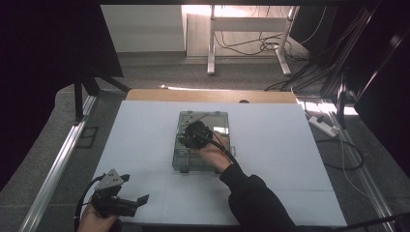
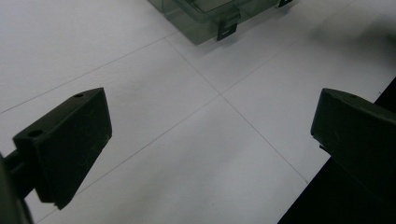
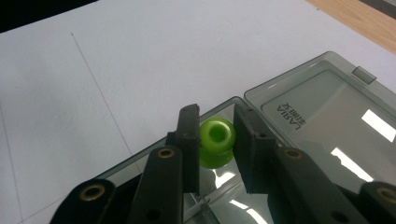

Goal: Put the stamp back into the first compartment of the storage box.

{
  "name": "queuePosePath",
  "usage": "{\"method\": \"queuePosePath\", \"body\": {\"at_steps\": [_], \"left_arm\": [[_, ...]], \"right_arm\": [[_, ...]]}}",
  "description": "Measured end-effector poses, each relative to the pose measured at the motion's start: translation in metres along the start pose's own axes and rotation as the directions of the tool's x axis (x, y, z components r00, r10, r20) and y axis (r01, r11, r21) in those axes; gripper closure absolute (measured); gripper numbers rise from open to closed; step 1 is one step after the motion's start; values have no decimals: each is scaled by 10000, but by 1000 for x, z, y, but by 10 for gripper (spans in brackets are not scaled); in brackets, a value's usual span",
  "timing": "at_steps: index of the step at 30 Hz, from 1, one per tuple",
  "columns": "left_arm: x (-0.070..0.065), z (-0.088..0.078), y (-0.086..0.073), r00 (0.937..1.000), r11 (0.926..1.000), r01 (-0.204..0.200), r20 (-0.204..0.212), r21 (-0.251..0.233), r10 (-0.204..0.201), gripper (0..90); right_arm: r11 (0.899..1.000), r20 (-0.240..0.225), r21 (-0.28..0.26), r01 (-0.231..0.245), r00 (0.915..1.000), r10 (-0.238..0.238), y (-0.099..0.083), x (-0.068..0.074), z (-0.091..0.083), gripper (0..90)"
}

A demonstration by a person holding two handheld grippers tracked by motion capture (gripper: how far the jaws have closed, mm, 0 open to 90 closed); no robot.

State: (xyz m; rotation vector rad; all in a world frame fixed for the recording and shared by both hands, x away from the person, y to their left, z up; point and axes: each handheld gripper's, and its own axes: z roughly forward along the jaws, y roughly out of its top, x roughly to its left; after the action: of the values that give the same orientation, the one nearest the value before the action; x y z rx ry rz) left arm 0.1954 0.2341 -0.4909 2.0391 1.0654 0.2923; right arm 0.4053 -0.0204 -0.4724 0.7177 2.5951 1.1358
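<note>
High view showed us the white-topped counter (image 1: 145,140) first, with a smoky-grey transparent plastic storage box (image 1: 220,121) lying near its middle, its lid folded open. Our right hand-held gripper (image 1: 195,135) hung over that box. In the right gripper view its jaws stood narrowly apart and pinched a small bright-green glossy plastic spool-shaped piece (image 3: 215,141) between the pads, right above the box's rim (image 3: 299,70). So we judged the pick-up done: the green piece was in our grip and already at the box. What we still had to do, by our reading, was lower it in, let go, and perhaps shut the lid. Whether the piece touched the box floor we could not tell. Our left hand-held gripper (image 1: 130,193) waited at the counter's near left corner, its jaws spread wide with nothing between them.
</note>
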Motion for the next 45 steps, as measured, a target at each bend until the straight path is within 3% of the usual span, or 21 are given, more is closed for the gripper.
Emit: {"method": "queuePosePath", "body": {"at_steps": [23,34,45], "left_arm": [[0,1,0,9999,9999,-82,129,69,81,0],[0,1,1,9999,9999,-105,129,91,104,0],[0,1,0,9999,9999,-73,154,70,72,0]], "right_arm": [[9966,322,813,125,9994,-152,-10,0,30,717],[9992,84,373,-108,9999,105,-6,0,15,669],[9995,-88,315,56,9999,-53,-9,4,1,578]]}}
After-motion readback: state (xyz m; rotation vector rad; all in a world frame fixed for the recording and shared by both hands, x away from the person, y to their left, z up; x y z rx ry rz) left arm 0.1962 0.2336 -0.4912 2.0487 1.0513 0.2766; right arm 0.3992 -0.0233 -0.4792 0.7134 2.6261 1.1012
